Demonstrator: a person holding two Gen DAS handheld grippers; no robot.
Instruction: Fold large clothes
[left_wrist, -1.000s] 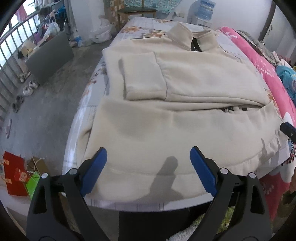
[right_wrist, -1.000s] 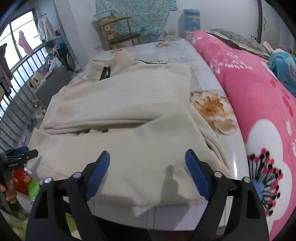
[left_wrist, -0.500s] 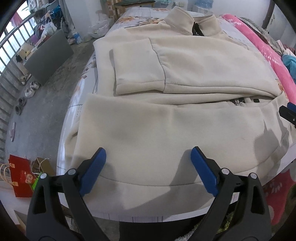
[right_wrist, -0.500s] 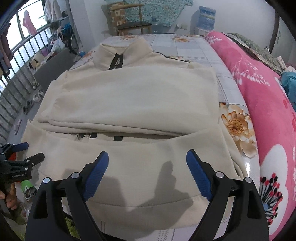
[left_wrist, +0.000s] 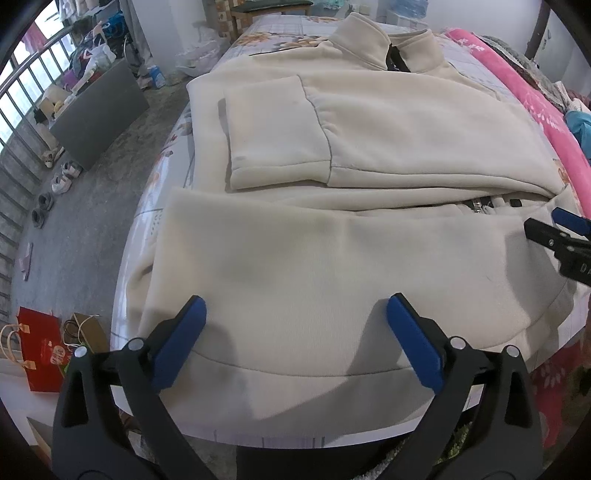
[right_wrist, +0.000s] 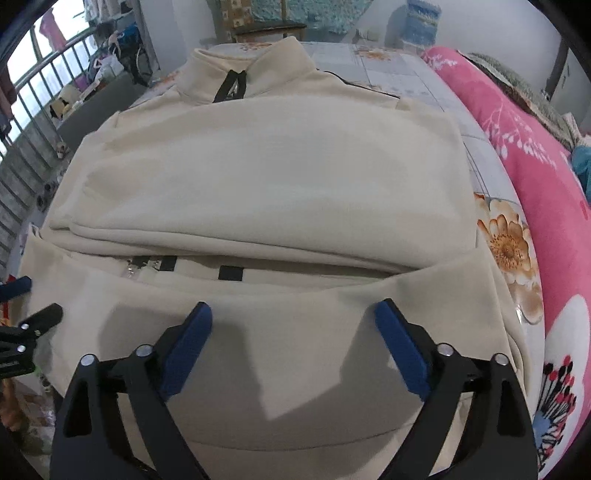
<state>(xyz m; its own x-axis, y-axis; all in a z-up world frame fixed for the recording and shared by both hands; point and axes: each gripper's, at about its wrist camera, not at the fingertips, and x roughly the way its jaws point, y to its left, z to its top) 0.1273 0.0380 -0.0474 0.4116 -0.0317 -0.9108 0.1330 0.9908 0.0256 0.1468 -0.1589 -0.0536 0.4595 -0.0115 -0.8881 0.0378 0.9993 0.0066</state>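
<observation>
Cream jacket (left_wrist: 332, 258) without legible labels, both tongs (left_wrist: 295, 328) (right_wrist: 291, 332) just widened, gaping above it, empty.

No legible text anywhere

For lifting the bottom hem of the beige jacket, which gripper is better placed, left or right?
Neither clearly; probably both together. The left gripper and the right gripper each hang open above the jacket just beyond its hem, near opposite ends. The jaws have just been opening, nothing between them.
</observation>
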